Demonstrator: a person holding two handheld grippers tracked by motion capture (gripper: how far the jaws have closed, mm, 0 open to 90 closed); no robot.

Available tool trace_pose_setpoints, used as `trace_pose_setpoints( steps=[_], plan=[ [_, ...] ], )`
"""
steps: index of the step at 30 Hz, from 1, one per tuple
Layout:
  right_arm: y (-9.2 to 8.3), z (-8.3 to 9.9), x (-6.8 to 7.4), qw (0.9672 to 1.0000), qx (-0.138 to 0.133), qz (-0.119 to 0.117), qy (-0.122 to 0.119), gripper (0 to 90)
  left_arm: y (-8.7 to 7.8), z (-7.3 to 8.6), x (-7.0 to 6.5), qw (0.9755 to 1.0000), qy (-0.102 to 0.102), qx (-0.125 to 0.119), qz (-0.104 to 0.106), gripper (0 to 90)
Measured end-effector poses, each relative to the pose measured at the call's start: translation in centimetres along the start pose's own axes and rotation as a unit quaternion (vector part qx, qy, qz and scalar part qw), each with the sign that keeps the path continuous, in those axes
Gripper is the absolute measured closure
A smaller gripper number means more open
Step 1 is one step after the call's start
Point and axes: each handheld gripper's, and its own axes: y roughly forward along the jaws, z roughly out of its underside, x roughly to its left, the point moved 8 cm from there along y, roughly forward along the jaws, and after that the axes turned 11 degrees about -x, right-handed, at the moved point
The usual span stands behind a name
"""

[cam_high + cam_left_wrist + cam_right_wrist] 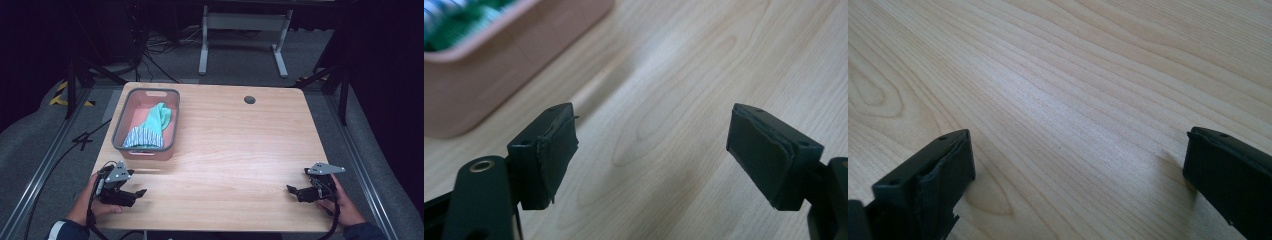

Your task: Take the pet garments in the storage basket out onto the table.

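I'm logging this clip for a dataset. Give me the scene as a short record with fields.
surface: wooden table
container: pink basket at the table's left rear
contents: teal sock lying inside the basket
left gripper: open, empty, near front left edge
right gripper: open, empty, near front right edge

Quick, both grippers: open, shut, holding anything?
Left gripper: open, holding nothing, near the pink basket.
Right gripper: open, holding nothing, over bare table.

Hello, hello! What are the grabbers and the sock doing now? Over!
Left gripper open, empty. Right gripper open, empty, both low over the table. Sock lying in the pink basket. Nothing in the way.
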Motion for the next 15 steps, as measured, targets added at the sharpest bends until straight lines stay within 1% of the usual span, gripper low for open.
trace_pose_setpoints(
  steps=[2, 3, 4, 6, 7, 8, 10, 12, 13, 15],
  plan=[
    [0.0, 0.0, 0.0, 1.0, 0.0, 0.0, 0.0, 0.6, -0.4, -0.5, 0.1, 1.0, 0.003, -0.006, -0.005, 21.1],
    [0.0, 0.0, 0.0, 1.0, 0.0, 0.0, 0.0, 0.5, -0.6, -0.7, 0.0, 0.9999, 0.001, -0.011, -0.008, 21.4],
    [0.0, 0.0, 0.0, 1.0, 0.0, 0.0, 0.0, 0.5, -0.9, -0.9, 0.1, 0.9999, 0.006, -0.011, -0.007, 22.1],
    [0.0, 0.0, 0.0, 1.0, 0.0, 0.0, 0.0, 0.6, -1.1, -1.1, 0.2, 0.9998, 0.004, -0.015, -0.007, 23.1],
    [0.0, 0.0, 0.0, 1.0, 0.0, 0.0, 0.0, 0.6, -1.3, -1.4, 0.2, 0.9998, -0.003, -0.021, -0.002, 23.1],
    [0.0, 0.0, 0.0, 1.0, 0.0, 0.0, 0.0, 0.6, -1.6, -1.6, 0.4, 0.9996, -0.01, -0.025, -0.001, 24.0],
    [0.0, 0.0, 0.0, 1.0, 0.0, 0.0, 0.0, 0.6, -1.9, -1.8, 0.6, 0.9996, -0.008, -0.026, -0.002, 24.0],
    [0.0, 0.0, 0.0, 1.0, 0.0, 0.0, 0.0, 0.6, -2.2, -2.2, 0.8, 0.9996, -0.009, -0.026, -0.012, 24.1],
    [0.0, 0.0, 0.0, 1.0, 0.0, 0.0, 0.0, 0.6, -2.3, -2.4, 0.9, 0.9995, -0.009, -0.029, -0.01, 24.0],
    [0.0, 0.0, 0.0, 1.0, 0.0, 0.0, 0.0, 0.6, -2.9, -3.1, 1.4, 0.9992, -0.009, -0.032, -0.024, 24.0]
  ],
)
